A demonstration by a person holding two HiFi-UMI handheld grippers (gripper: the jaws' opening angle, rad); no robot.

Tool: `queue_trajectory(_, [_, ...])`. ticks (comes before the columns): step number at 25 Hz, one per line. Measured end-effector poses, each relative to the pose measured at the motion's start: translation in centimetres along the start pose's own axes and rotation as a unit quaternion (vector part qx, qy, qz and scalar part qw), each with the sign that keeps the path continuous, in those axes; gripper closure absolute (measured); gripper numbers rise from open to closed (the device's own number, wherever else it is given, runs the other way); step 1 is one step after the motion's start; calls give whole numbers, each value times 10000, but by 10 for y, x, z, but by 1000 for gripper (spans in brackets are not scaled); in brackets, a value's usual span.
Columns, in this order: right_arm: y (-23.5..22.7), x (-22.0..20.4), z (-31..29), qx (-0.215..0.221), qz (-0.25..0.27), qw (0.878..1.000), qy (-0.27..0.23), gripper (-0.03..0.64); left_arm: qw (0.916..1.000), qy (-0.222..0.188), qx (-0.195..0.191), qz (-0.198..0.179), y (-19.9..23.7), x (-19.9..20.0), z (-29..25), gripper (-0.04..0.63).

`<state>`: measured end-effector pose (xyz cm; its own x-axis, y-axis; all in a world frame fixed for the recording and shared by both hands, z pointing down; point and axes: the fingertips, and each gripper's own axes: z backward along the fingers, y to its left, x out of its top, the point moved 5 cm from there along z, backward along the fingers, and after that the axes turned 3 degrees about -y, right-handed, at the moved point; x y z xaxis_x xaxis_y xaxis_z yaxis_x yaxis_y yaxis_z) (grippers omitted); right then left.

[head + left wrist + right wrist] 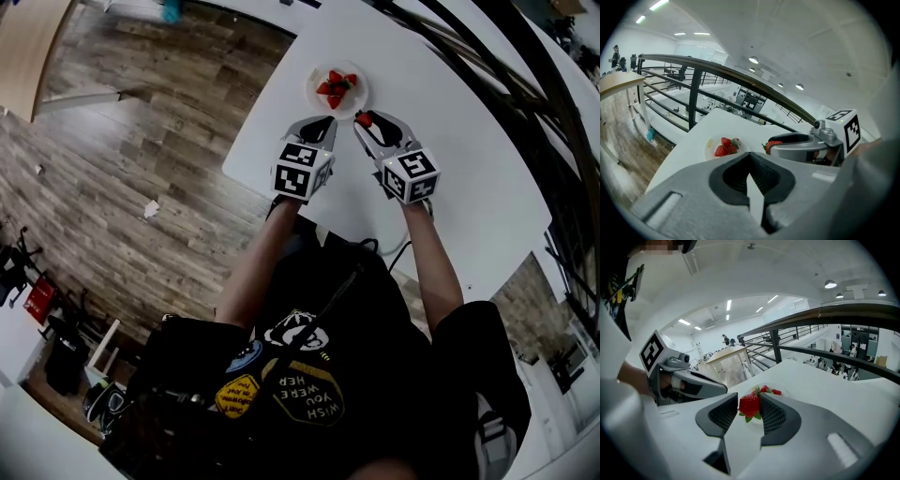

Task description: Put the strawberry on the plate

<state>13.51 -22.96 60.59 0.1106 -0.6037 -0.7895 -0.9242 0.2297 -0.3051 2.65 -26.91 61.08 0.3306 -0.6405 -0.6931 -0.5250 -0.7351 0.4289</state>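
- Standing at the near edge of the bench (450, 122), the person (309, 356) holds both grippers out over it, side by side and just apart.
- On that side, the left gripper (324, 123) has its jaws closed tip to tip with nothing between them. It sits over bare bench, just short of the plate.
- Next to it, the right gripper (365, 119) has its jaws part-way open and clamped on the strawberry (749, 405). One dark pad presses each side of the fruit, and its green leaves point down.
- The strawberry sits right at the jaw tips, just beside the near rim of the plate and not on it.
- The plate (314, 89) is white and round, close to the left edge of the bench and just beyond both sets of jaw tips.
- A few red berries (336, 89) already lie bunched at its middle.
- Past the far edge runs a dark railing (693, 89).
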Motion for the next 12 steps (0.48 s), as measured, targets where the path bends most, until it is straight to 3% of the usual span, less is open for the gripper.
queue_trajectory(4, [-3, -8, -8, 32, -11, 9999, 100, 472, 9997, 24, -190, 180, -1, -3, -3, 595])
queue_trajectory(8, [-10, -13, -12, 8, -38, 9999, 151, 472, 9999, 54, -86, 128, 4, -5, -7, 595])
queue_trajectory(12, [-19, -14, -21, -38, -27, 9998, 205, 472, 9995, -44, -64, 313, 11, -6, -14, 595])
